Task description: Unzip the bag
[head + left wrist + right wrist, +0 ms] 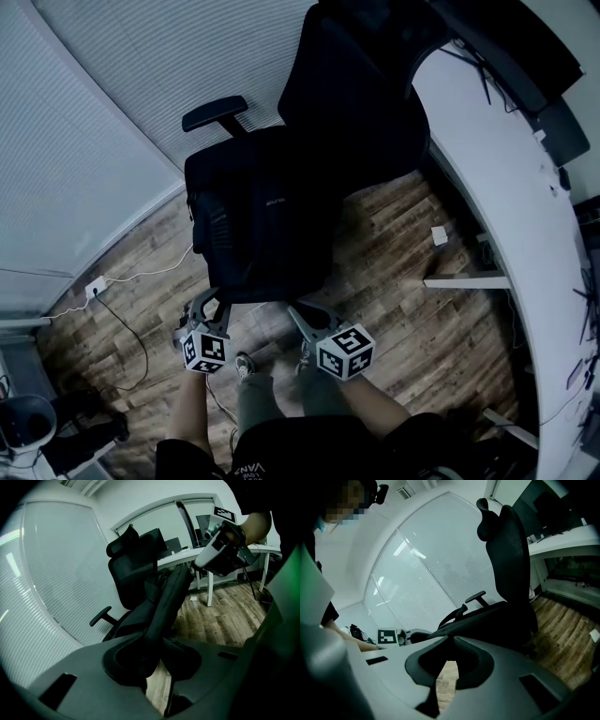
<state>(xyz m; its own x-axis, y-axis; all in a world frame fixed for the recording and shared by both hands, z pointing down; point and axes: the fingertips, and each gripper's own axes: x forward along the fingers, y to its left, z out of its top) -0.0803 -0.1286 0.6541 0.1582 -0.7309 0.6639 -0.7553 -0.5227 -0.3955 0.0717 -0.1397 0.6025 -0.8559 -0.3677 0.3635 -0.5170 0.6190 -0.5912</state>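
Note:
A black bag (267, 225) lies on the seat of a black office chair (356, 84). My left gripper (211, 305) is at the bag's near left corner, shut on a ridge of its black fabric (161, 616). That ridge runs taut up to my right gripper (196, 565). My right gripper (298, 311) is at the bag's near right edge with its jaws nearly together on the dark zipper line (449, 641). The pull itself is too dark to make out. My left gripper (417, 634) shows at the far end of the same edge.
A white desk (506, 187) curves along the right, its leg (464, 279) standing on the wooden floor. A white cable (131, 319) runs from a wall socket (94, 286) at the left. A blinded glass wall (112, 103) stands behind the chair. My legs are below the grippers.

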